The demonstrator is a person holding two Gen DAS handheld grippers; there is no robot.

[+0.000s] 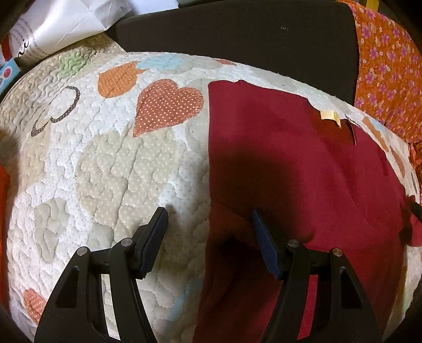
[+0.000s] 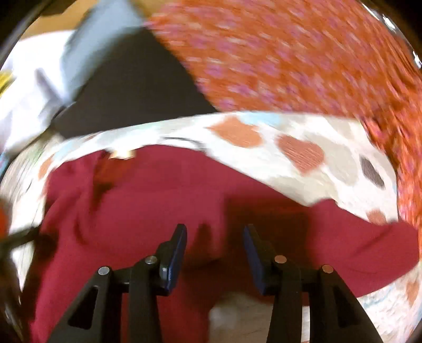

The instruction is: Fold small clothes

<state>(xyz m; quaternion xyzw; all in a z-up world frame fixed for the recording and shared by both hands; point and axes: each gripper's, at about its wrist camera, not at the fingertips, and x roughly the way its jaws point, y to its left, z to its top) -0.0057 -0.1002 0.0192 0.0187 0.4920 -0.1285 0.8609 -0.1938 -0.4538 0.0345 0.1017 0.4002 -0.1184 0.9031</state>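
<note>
A dark red garment (image 1: 303,171) lies spread on a quilted cover with heart patches (image 1: 105,171); a small yellow label (image 1: 329,116) shows at its far neckline. My left gripper (image 1: 209,215) is open, low over the garment's left edge, with one finger over the quilt and one over the red cloth. In the right wrist view, which is blurred by motion, the same red garment (image 2: 158,198) fills the middle, and my right gripper (image 2: 215,229) is open just above it, holding nothing.
An orange flowered cloth (image 1: 387,71) lies at the far right and also shows in the right wrist view (image 2: 303,58). A dark surface (image 1: 237,34) lies behind the quilt. White paper or bag (image 1: 66,23) sits at the far left.
</note>
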